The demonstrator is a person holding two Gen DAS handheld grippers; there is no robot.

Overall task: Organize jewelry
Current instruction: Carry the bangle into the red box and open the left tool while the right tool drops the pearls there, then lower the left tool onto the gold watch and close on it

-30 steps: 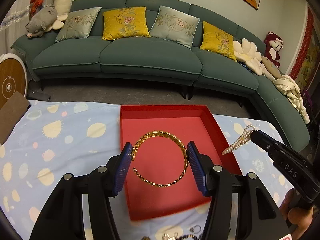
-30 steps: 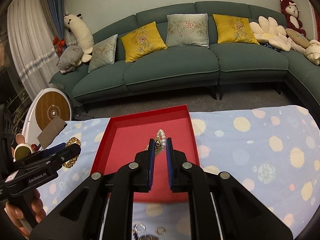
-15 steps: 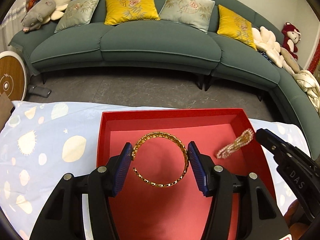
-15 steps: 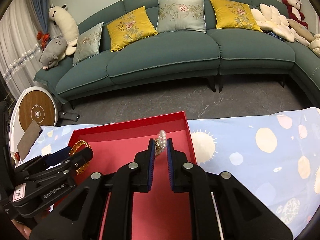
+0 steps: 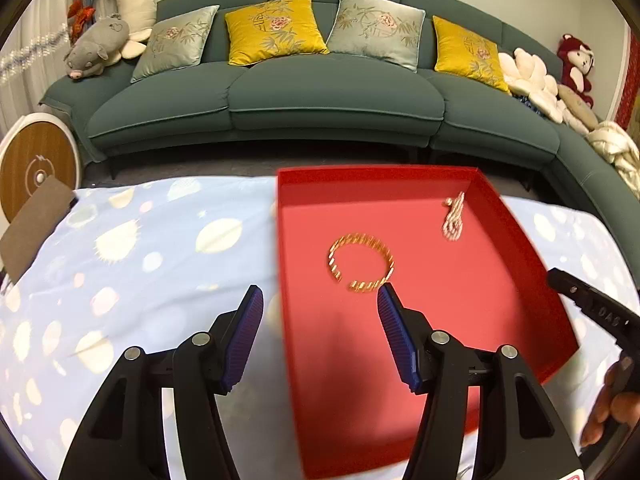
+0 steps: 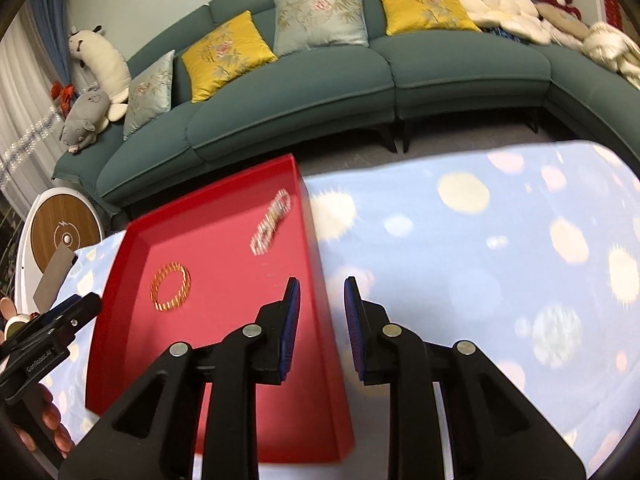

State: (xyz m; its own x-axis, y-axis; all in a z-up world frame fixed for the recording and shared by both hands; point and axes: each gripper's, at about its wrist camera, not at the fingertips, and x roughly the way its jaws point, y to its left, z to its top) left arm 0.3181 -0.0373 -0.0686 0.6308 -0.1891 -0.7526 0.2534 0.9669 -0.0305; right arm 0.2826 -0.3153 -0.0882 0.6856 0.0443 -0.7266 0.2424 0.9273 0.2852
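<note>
A red tray (image 5: 520,240) sits on a light blue spotted cloth; it also shows in the right wrist view (image 6: 120,264). A gold bangle (image 5: 362,263) lies on the tray floor, also seen in the right wrist view (image 6: 171,287). A pearl bracelet (image 5: 454,216) lies near the tray's far right corner; the right wrist view shows it too (image 6: 271,221). My left gripper (image 5: 318,338) is open and empty, just short of the bangle. My right gripper (image 6: 319,328) is open and empty over the tray's right wall.
A green sofa (image 5: 320,92) with cushions stands beyond the table's far edge. A brown pad (image 5: 36,220) lies at the cloth's left edge. A round wooden-faced device (image 5: 36,168) stands on the floor at left.
Both grippers have opened and pulled back. The gold bangle left the left gripper and lies in the tray. The pearl bracelet left the right gripper and lies in the tray.
</note>
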